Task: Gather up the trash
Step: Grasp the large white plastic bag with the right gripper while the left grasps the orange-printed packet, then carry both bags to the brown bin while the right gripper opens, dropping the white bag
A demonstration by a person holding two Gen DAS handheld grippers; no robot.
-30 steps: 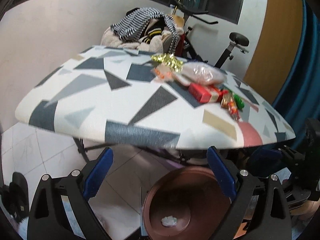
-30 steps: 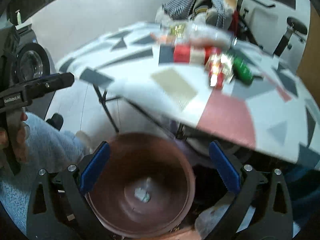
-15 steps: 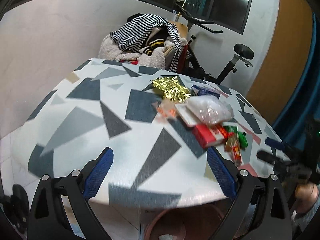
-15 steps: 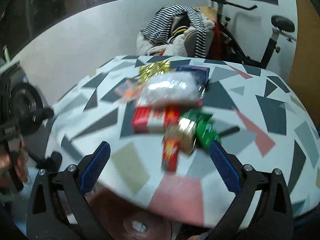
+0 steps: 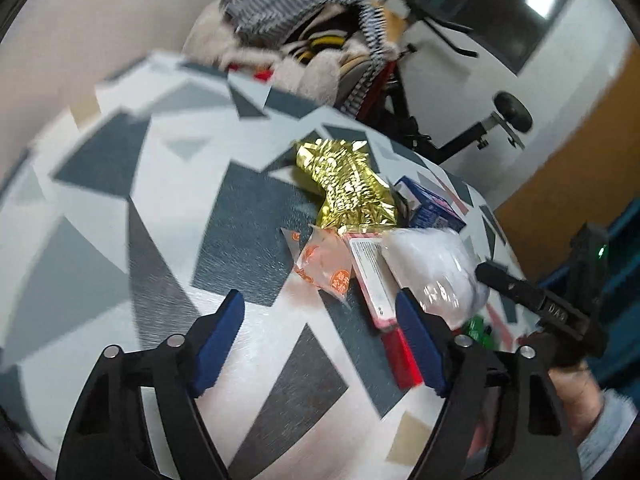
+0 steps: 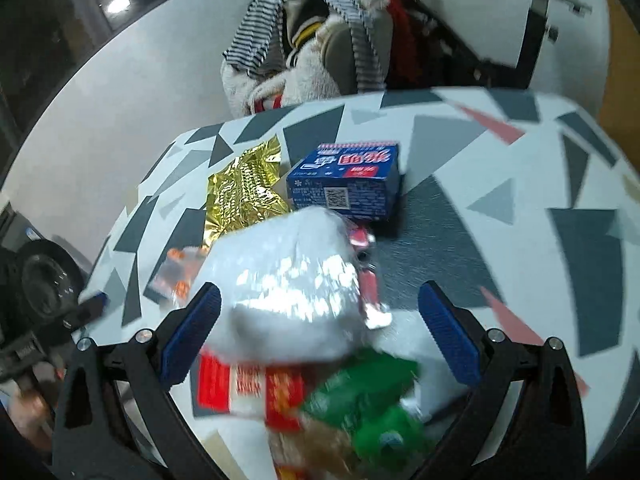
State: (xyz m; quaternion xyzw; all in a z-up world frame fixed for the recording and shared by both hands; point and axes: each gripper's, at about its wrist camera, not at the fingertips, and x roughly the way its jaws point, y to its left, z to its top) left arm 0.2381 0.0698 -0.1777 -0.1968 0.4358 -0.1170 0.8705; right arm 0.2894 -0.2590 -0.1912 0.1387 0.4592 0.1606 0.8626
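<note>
Trash lies in a heap on the patterned table (image 5: 160, 200): a gold foil wrapper (image 5: 348, 184), an orange sachet (image 5: 324, 264), a red and white packet (image 5: 372, 276), a clear bag of white stuff (image 5: 436, 268) and a blue box (image 5: 432, 208). My left gripper (image 5: 320, 332) hovers just short of the orange sachet, its jaws closing with nothing between them. My right gripper (image 6: 320, 316) stands open over the clear bag (image 6: 288, 280), whose pads do not press it. The red packet (image 6: 248, 392) and a green wrapper (image 6: 368, 400) lie below it, with the blue box (image 6: 348, 184) and gold foil (image 6: 244, 188) beyond.
A chair piled with striped clothes (image 5: 304, 28) stands behind the table's far edge, beside an exercise bike (image 5: 508, 116). A hand (image 5: 576, 384) holds the other tool at the right. The table's left half (image 5: 100, 240) and right part (image 6: 540, 200) carry no trash.
Both grippers have risen from above the brown pot under the table edge and moved forward over the tabletop. The pot has left view. The left jaws stand narrower.
</note>
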